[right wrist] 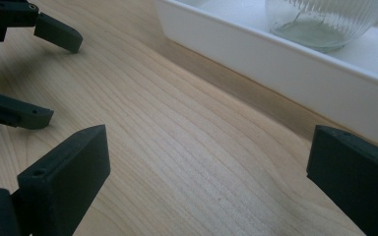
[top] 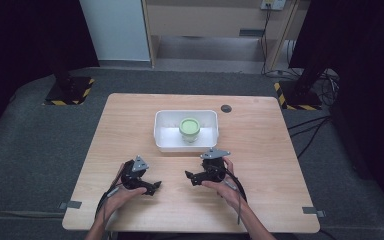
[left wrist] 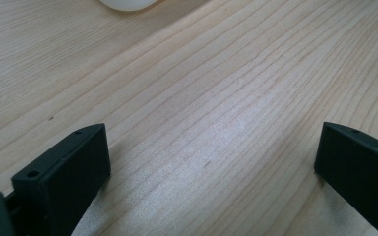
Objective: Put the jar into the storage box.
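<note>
Jar (top: 189, 129) with the green lid stands upright in the white tub (top: 162, 134), toward the tub's right half, on the far side of the surface (top: 260, 150) from you. Its long axis runs straight up, lid on top. Your right hand-held gripper (top: 189, 176) rests on the wood with its jaws spread wide and empty; it lies just before the tub's near wall, and in the right gripper view the ribbed glass of the jar (right wrist: 325, 22) sits ahead and to the right, beyond that wall (right wrist: 295, 69). Your left hand-held gripper (top: 156, 187) is also wide and empty, farther to the left and lower. The right one looks nearer, so reaching forward and over the rim would likely fall to it.
</note>
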Demonstrator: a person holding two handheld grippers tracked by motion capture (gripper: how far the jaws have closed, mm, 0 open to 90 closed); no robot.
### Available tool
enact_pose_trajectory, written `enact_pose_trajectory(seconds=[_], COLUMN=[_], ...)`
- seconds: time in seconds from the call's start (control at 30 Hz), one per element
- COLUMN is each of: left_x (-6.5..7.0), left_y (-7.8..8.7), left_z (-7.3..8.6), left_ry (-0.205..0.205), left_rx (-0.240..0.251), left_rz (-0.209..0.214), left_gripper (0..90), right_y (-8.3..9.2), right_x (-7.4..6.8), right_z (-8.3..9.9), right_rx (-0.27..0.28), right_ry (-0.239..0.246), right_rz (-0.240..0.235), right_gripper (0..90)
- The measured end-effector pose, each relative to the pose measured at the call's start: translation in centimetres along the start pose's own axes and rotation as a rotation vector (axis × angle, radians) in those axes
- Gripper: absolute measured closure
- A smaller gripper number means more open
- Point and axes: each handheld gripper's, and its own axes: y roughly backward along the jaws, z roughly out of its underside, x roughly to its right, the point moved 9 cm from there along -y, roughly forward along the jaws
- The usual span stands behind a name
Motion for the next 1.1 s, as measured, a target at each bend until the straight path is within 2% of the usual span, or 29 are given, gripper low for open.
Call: enact_pose_trajectory(seconds=[1.1], left_x=[0.0], left_y=[0.0], left_z=[0.0], left_ry=[0.001], left_rx=[0.001], left_rz=[0.000], left_gripper=[0.0], right_y=[1.5], right_x=[1.0], right_z=[2.5], right_rx=[-0.021], right_ry=[-0.033], right_rz=[0.020], right_gripper=[2.8])
